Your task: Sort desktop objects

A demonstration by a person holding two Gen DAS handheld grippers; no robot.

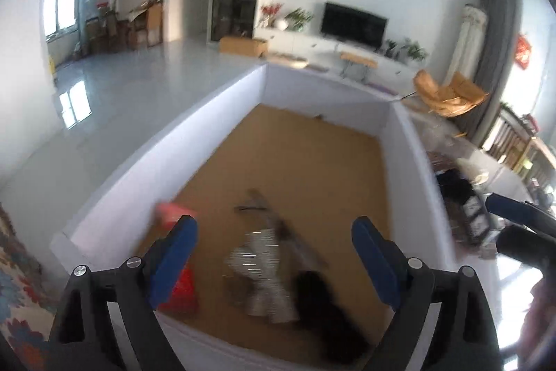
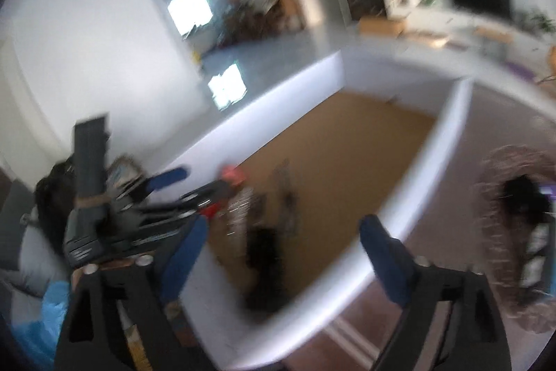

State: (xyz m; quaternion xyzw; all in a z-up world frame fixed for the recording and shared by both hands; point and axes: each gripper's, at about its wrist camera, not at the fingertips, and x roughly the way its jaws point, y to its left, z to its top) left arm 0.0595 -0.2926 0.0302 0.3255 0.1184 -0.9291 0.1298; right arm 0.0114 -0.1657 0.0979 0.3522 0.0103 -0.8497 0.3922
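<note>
Both hand-held grippers stand with their blue-padded jaws spread wide and nothing between them. Left gripper (image 1: 274, 261) hangs over the near end of a white-walled tray (image 1: 194, 127) with a brown floor; right gripper (image 2: 281, 261) hangs over the tray's near right corner, and its own view is heavily blurred.

Objects lie in the near half of the tray floor. A silvery striped item (image 1: 260, 270) sits at the middle, too blurred to identify. A black object (image 1: 326, 305) lies just right of it and nearer. Thin grey strips (image 1: 278, 225) lie just beyond, reaching toward the middle of the floor. A red item (image 1: 180, 287) rests against the left wall, partly hidden by the left gripper's left finger. The far half of the floor is bare brown.

Right of the tray, the table carries a woven ring-shaped basket (image 2: 514, 232) with dark contents. Further off across the room, a dark television (image 1: 352, 23) stands on a low white cabinet (image 1: 312, 44).
</note>
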